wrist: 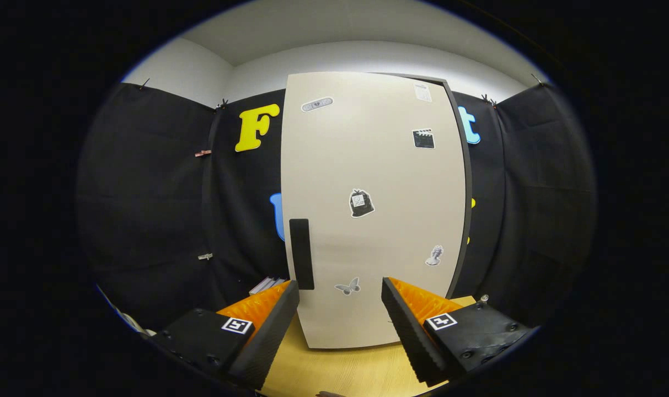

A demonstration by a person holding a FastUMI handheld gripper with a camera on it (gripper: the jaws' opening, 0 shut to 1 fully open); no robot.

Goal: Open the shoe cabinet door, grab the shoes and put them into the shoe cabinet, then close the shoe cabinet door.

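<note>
Jaws stand wide apart with nothing between them, the gripper (340, 309) aimed at the tall beige shoe cabinet door (373, 209) that rises just ahead of the fingertips. One finger (268, 331) points up toward the door's lower left part, the other (411, 331) toward its lower right, and neither touches the panel. The door stands upright on the light wooden tabletop (340, 369), its bottom edge meeting the wood a little beyond the fingers.

A black, narrow, upright rectangular handle (301, 253) sits close to the door's left edge, in its lower half, just above the tip of the left-hand finger. Several small stickers dot the panel: a grey butterfly (348, 286) low down between the fingers, a dark bag-shaped one (361, 203) near the middle, a black clapperboard (423, 138) higher on the right, and a pale oval one (317, 104) near the top left. Along the right side and top a dark cabinet frame (466, 187) shows as a thin band behind the door; whether the door is quite flush against it I cannot tell.

Low to the left of the door, by the booth's black cloth, some pale flat things (267, 285) lie, too small to make out.
</note>
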